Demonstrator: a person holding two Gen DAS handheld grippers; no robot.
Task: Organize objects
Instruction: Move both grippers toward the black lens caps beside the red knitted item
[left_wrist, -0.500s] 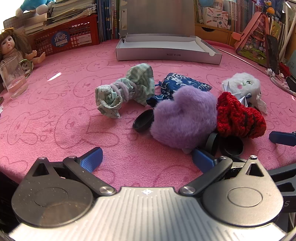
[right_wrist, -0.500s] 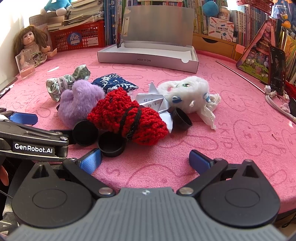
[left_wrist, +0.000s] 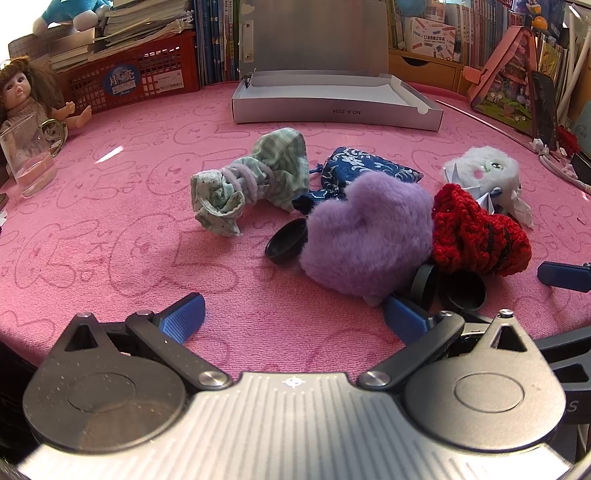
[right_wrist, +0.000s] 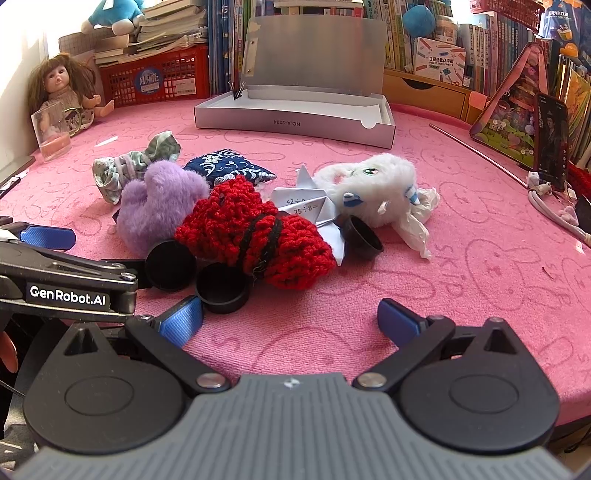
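Nothing is judged sorted yet: the silver box (right_wrist: 295, 122) at the table's far edge lies empty, the soft toys and caps (right_wrist: 236, 236) remain heaped mid-table, and the left gripper (left_wrist: 293, 317) and right gripper (right_wrist: 290, 319) are spread wide, holding nothing.

right tongs (right_wrist: 290, 319) gaping (nothing between) before red knit pouch (right_wrist: 258, 236).

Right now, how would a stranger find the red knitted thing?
Start at the open silver box at the table's far side, then come forward to the pile of soft things. The red knitted pouch lies between purple plush and white plush, black cord around it.
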